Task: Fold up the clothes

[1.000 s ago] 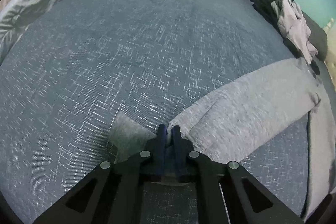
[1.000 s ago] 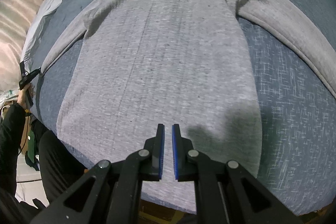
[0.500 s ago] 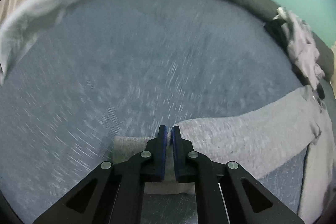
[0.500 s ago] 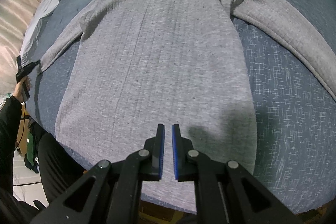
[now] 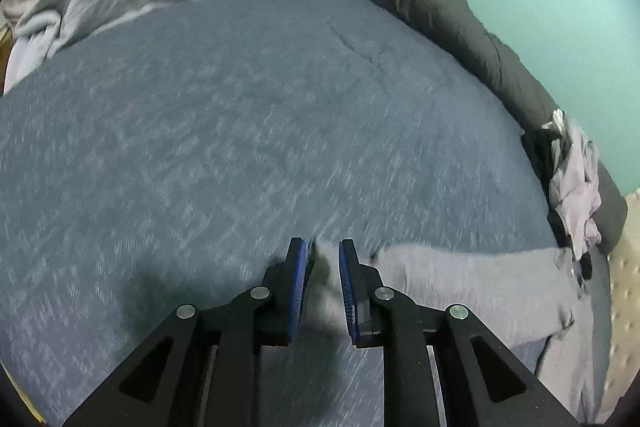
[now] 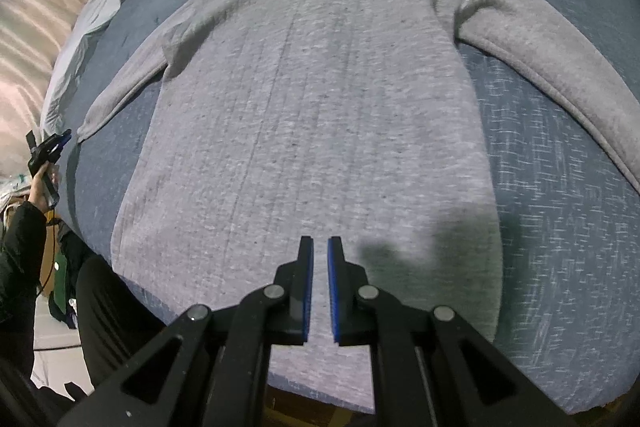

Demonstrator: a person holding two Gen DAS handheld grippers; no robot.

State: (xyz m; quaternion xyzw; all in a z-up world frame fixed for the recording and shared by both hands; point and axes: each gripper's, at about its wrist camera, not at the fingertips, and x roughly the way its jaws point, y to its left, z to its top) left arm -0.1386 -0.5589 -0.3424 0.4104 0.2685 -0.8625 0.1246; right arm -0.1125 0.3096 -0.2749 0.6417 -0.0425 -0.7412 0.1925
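Grey sweater [image 6: 320, 115] flat on blue bedspread [image 5: 200, 155], right cuff cut off at 3; left gripper [image 5: 322, 267] jaws opening round blurred sleeve end [image 5: 460, 279]; right gripper [image 6: 320, 259] nearly closed, empty, over hem

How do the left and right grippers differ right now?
The left gripper has its jaws opening with the grey sweater's sleeve cuff between them; the right gripper is shut on nothing. The left gripper sits at the sleeve end over the blue bedspread; the right gripper hovers above the sweater's hem. Both have black fingers with blue pads.
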